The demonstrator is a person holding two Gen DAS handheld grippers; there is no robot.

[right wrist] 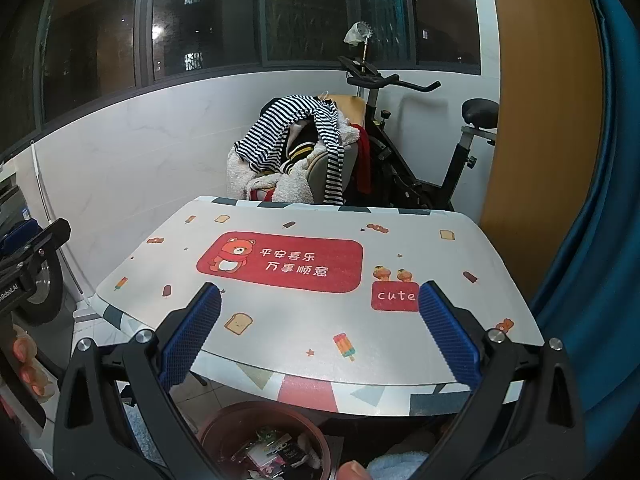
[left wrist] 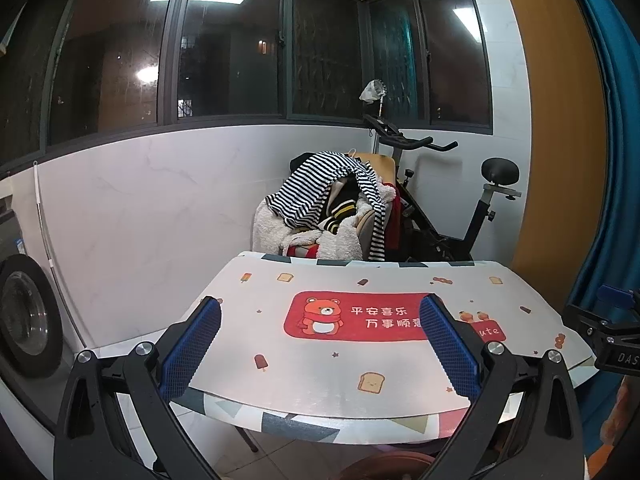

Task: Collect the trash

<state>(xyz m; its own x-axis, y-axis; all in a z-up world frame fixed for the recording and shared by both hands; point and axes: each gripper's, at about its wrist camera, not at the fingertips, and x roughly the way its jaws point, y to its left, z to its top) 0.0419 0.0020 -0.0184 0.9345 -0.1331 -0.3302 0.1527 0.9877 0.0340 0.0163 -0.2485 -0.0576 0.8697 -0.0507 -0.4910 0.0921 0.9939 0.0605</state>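
Observation:
A reddish-brown bin [right wrist: 216, 420] stands on the floor under the table's near edge, with several wrappers and scraps [right wrist: 272, 452] inside; its rim [left wrist: 384, 462] also shows in the left wrist view. My left gripper [left wrist: 320, 340] is open above the near part of the table [left wrist: 320, 376], nothing between its blue pads [left wrist: 192, 344]. My right gripper [right wrist: 320, 332] is open too, over the table's front edge [right wrist: 320, 364] and above the bin. Each gripper shows at the edge of the other's view: the right gripper [left wrist: 612, 328] and the left gripper [right wrist: 28, 256].
The tablecloth carries a red bear panel [right wrist: 280, 260] and small printed pictures. Behind the table is a chair piled with clothes [left wrist: 328, 208] and an exercise bike [left wrist: 460, 208]. A washing machine [left wrist: 28, 316] stands left, a blue curtain [left wrist: 616, 120] right. A fingertip [right wrist: 352, 470] shows at the bottom.

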